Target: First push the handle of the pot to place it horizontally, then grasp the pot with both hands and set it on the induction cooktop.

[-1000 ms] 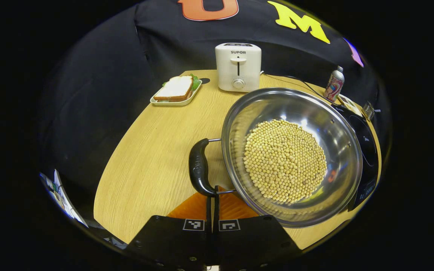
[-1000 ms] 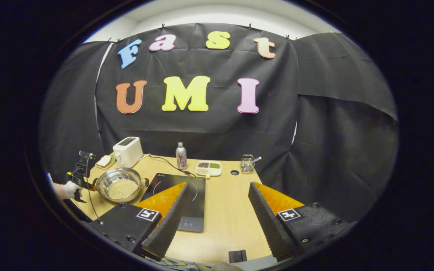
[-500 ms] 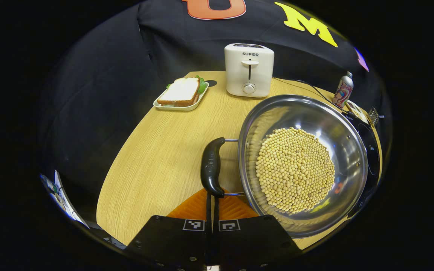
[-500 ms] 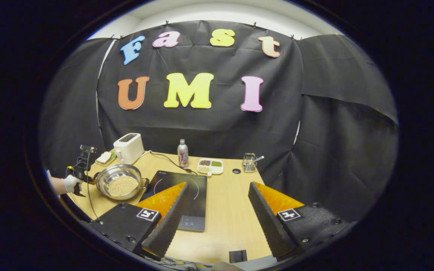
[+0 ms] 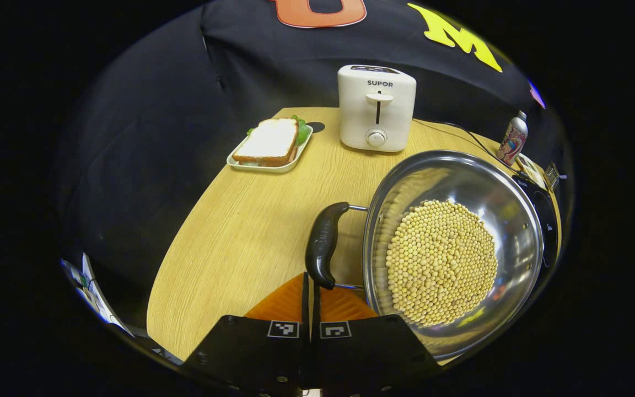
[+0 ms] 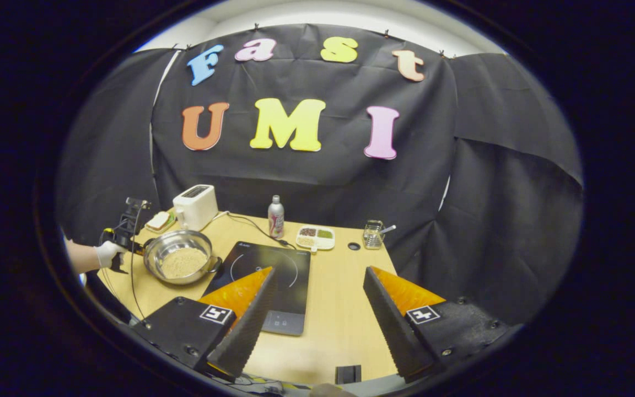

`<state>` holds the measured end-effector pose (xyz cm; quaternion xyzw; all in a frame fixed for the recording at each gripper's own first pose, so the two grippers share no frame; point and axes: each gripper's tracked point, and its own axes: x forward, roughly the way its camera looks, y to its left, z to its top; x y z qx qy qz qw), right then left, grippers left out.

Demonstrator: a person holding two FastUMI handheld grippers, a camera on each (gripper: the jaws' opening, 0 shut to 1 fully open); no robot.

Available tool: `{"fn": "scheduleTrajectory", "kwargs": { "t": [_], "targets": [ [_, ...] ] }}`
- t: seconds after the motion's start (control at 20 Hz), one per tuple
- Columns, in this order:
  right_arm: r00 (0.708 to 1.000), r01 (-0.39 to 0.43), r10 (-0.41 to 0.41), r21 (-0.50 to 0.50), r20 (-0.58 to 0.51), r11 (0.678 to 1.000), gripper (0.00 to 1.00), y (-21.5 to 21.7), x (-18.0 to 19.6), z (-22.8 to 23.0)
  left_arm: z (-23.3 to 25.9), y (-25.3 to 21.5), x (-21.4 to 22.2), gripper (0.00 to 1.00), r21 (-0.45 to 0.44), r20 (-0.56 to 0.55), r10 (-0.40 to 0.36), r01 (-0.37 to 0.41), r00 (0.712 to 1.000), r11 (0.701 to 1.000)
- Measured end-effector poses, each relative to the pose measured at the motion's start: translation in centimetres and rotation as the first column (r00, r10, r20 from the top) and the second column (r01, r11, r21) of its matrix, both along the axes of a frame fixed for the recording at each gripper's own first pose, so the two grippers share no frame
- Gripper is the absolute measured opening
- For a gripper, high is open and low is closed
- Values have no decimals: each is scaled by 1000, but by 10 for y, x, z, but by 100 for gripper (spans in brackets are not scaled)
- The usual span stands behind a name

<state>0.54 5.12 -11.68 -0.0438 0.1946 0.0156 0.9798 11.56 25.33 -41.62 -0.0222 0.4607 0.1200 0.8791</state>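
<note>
So on the wooden table (image 5: 229, 231) we've got a white toaster (image 5: 376, 107) at the back edge, and just left of it a small tray (image 5: 269, 164) with a sandwich (image 5: 269, 141) on it. Further along the back we can see a printed bottle (image 6: 276, 216), then a divided dish (image 6: 315, 237) of what looks like seeds, and a little glass jar (image 6: 373, 234) with something sticking out of it.

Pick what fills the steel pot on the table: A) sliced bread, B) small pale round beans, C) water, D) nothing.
B: in the left gripper view the pot holds a heap of small pale round beans, while the bread sits apart on a tray near the toaster.
</note>
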Motion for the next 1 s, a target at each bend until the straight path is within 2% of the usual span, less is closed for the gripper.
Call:
{"fn": "scheduleTrajectory", "kwargs": {
  "t": [0.05,0.2,0.35,0.55,0.65,0.75,0.9,0.95,1.0],
  "targets": [
    [1000,-19,19,0,-4,1000,98,3,2,-2,3,0,-5,0,-4,10,6,-6,1000,1000],
    [997,-74,74,3,-17,997,98,11,11,-14,15,5,-33,0,-6,22,49,-49,999,999],
    [988,-149,151,59,-23,987,98,30,20,-22,40,8,-67,0,3,56,75,-75,996,997],
    [963,-254,263,125,-62,959,97,69,36,-45,91,13,-96,0,55,156,65,-74,986,996],
    [955,-273,287,163,-73,948,98,95,51,-52,102,9,-101,0,26,181,57,-63,982,998],
    [949,-274,296,185,-106,944,97,124,67,-65,107,5,-95,7,23,197,20,-25,980,999],
    [936,-253,298,233,-186,939,99,171,96,-97,97,3,-67,72,23,208,-36,32,978,999],
    [930,-245,298,240,-217,939,98,189,105,-108,94,5,-58,76,32,215,-57,51,975,998],
    [924,-241,301,250,-237,938,97,207,112,-118,89,5,-48,91,34,212,-82,77,974,996]
  ]
}}
